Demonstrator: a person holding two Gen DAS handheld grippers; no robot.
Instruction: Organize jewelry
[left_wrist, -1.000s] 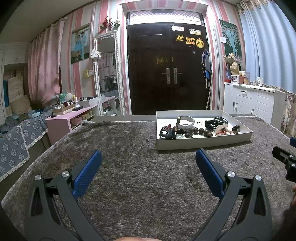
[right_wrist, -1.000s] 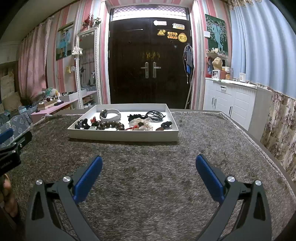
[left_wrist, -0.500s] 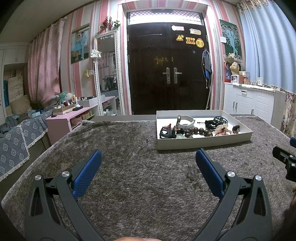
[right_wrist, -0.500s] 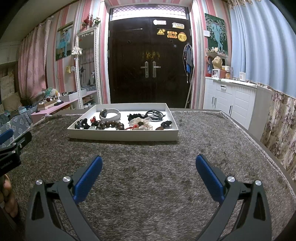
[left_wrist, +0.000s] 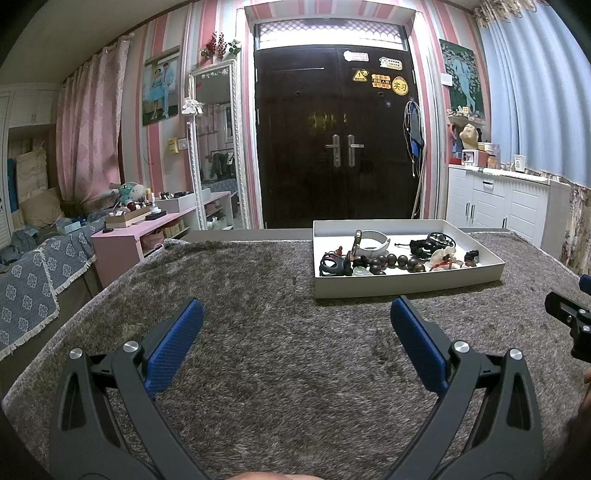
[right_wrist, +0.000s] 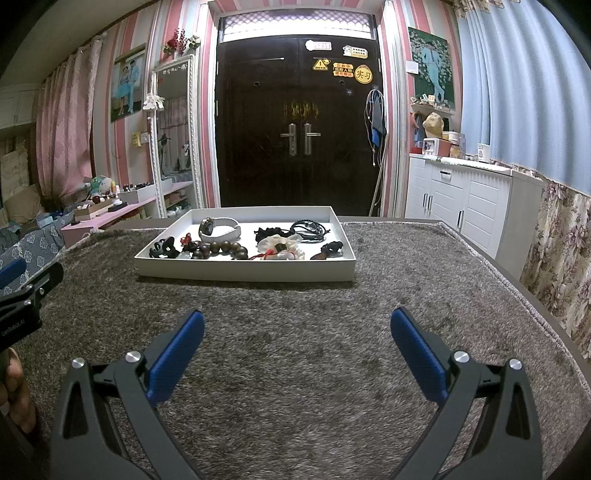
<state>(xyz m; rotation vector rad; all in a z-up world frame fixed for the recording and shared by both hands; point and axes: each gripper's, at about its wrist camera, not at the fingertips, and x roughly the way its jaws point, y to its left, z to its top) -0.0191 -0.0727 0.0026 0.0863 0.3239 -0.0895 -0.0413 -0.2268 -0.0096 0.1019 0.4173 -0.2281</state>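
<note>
Jewelry (right_wrist: 236, 245) fills the tray (right_wrist: 243, 271) toward the desk's far edge, straight ahead of the nearer right gripper (right_wrist: 297, 326), both jaws spread and empty.

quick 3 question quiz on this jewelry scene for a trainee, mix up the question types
1. True or false: the left gripper is shut on a bracelet.
2. Multiple choice: the white watch lies (A) in the white tray, (B) on the grey rug, (C) between the right gripper fingers.
3. Fill in: the dark bead bracelet lies in the tray's ____ half, seen from the right wrist view.

Key: 1 false, it is open and empty; 2 A; 3 left.
</note>
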